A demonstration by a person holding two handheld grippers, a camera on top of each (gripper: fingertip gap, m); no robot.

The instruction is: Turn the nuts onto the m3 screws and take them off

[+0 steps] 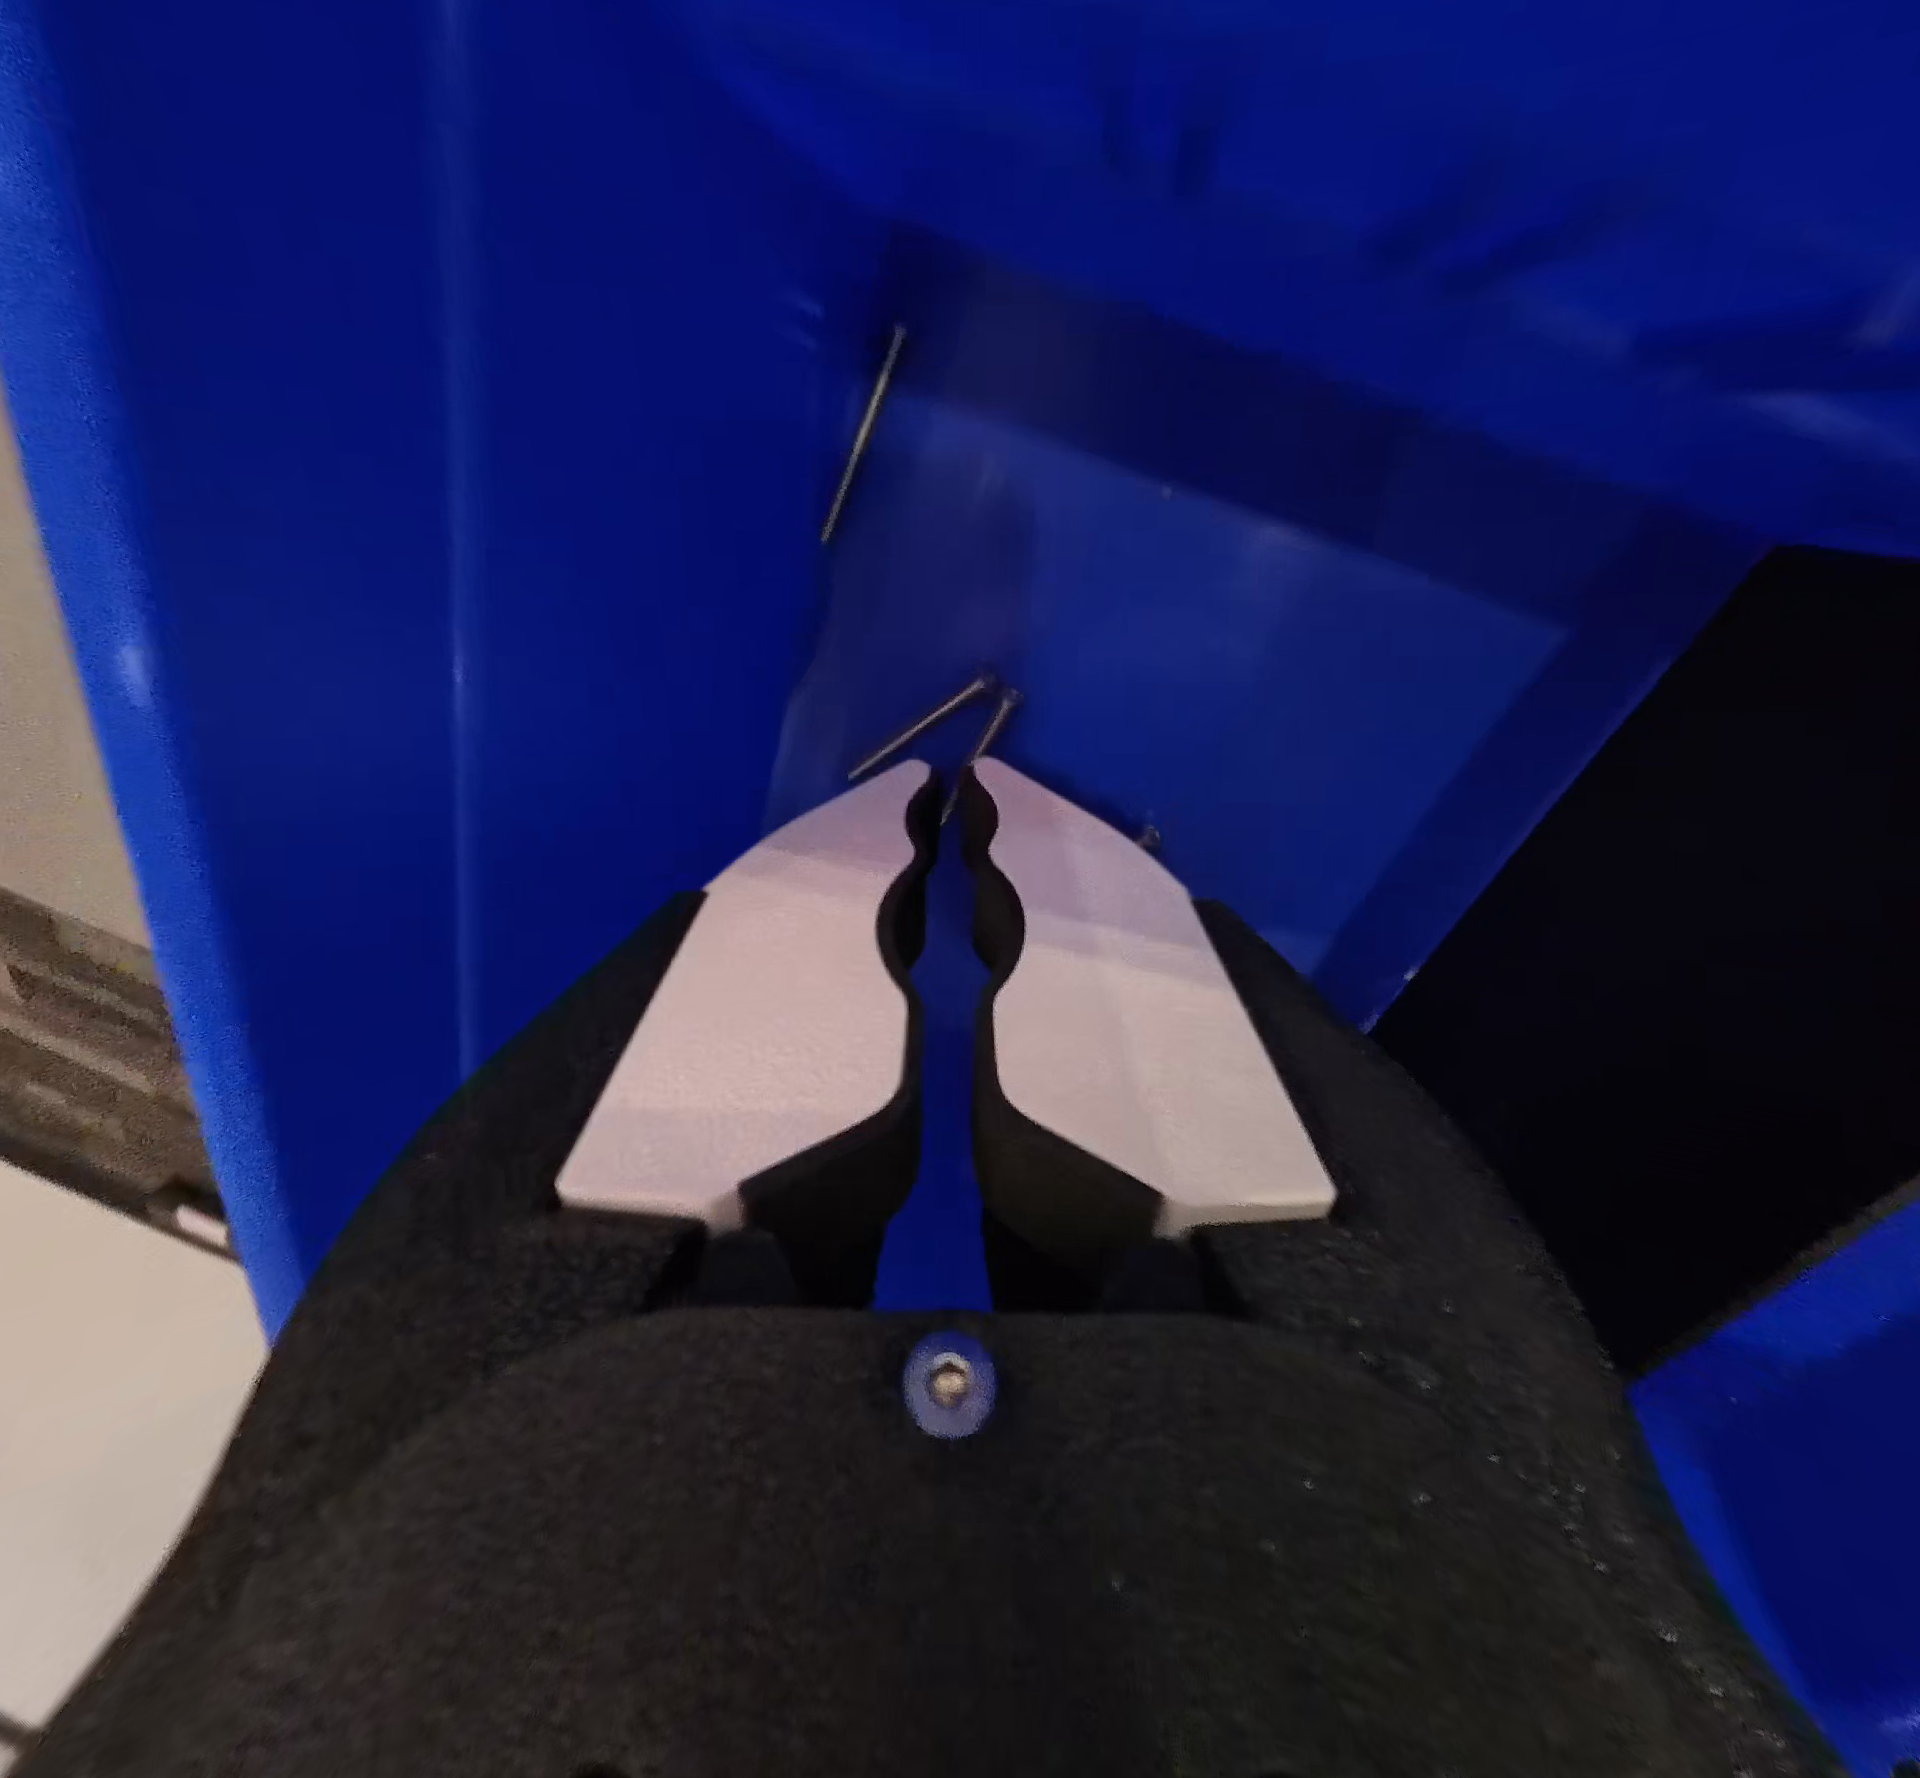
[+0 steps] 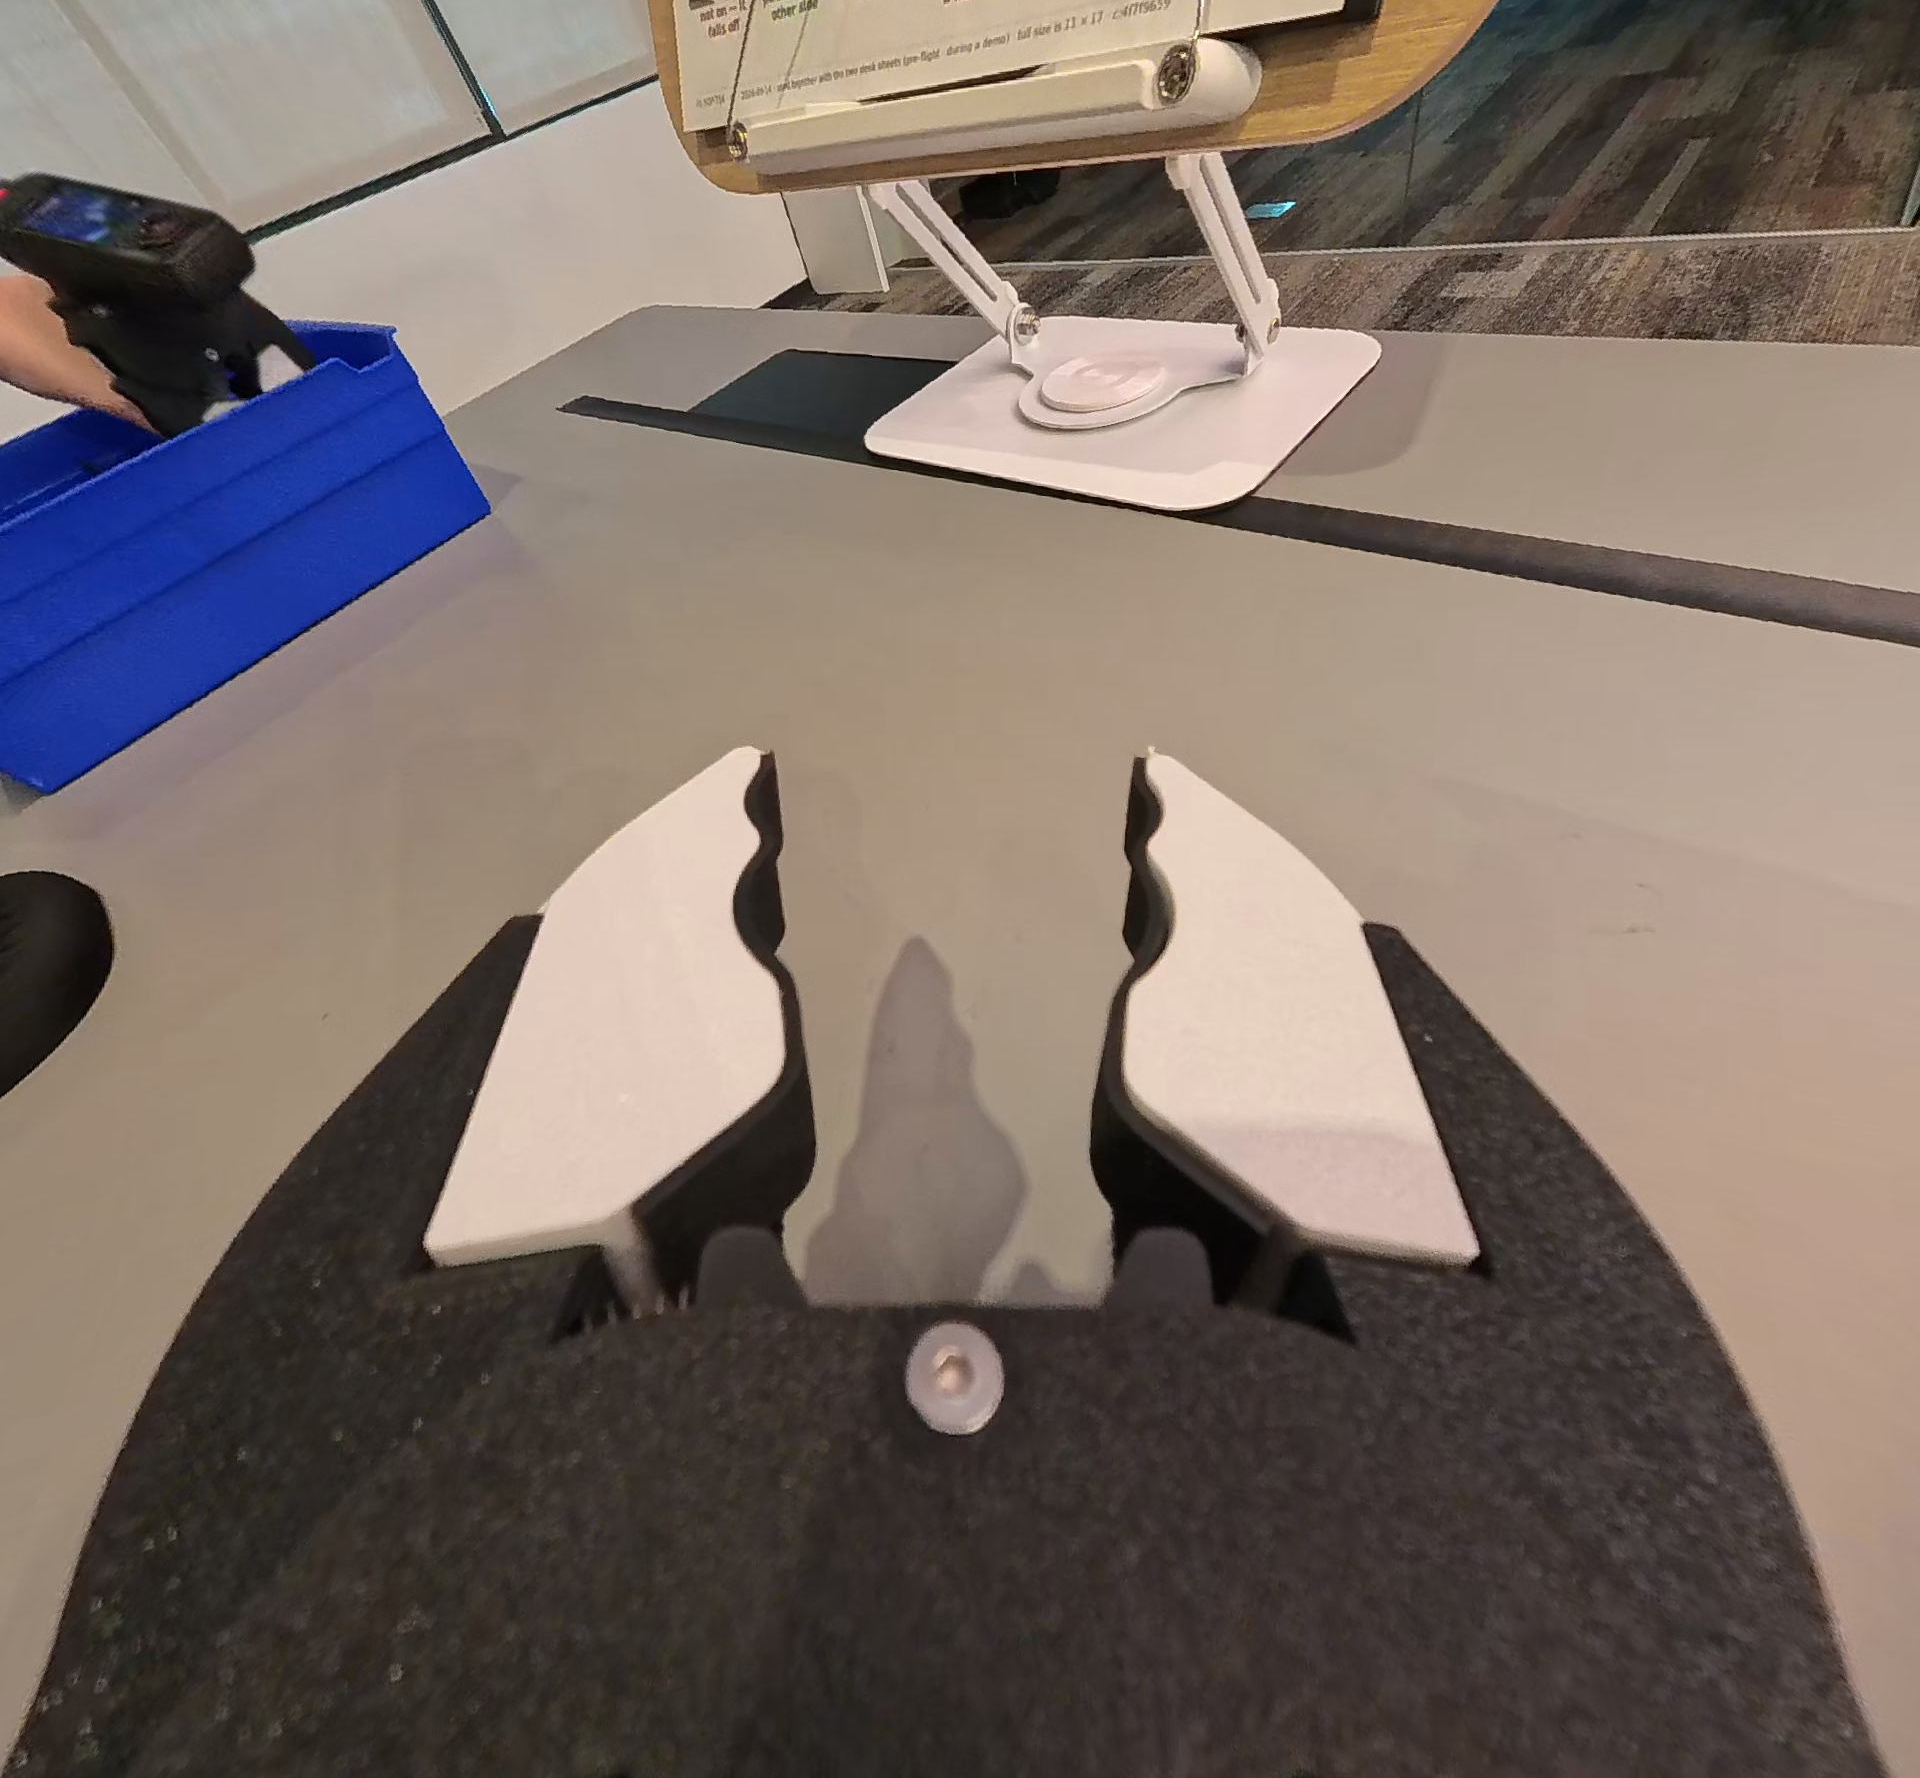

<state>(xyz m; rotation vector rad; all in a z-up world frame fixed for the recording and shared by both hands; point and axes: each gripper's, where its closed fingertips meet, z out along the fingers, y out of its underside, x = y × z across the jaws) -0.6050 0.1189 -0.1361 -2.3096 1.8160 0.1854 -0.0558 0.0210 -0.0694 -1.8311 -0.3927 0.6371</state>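
While the grey table (image 2: 1039, 648) stretches bare under the right gripper (image 2: 956, 757), the blue bin (image 2: 208, 533) sits at its ten o'clock and a white stand (image 2: 1143, 419) carrying a printed board stands at twelve o'clock. The right claw is spread wide with only tabletop between its fingers, well apart from both.

A hand tips the left gripper (image 1: 951, 772) down into the bin, near the inner corner where the floor meets the left wall. Its jaws are drawn narrow, and the tips appear to pinch the lower end of a thin metal nail (image 1: 992, 731), which slants up towards one o'clock with its head clear of the pads. The grip sits at the extreme fingertips, so it looks slight.

A second nail (image 1: 920, 729) lies just beside it at eleven o'clock, the two heads nearly meeting. A third nail (image 1: 862, 435) leans against the wall farther off, also at eleven o'clock.
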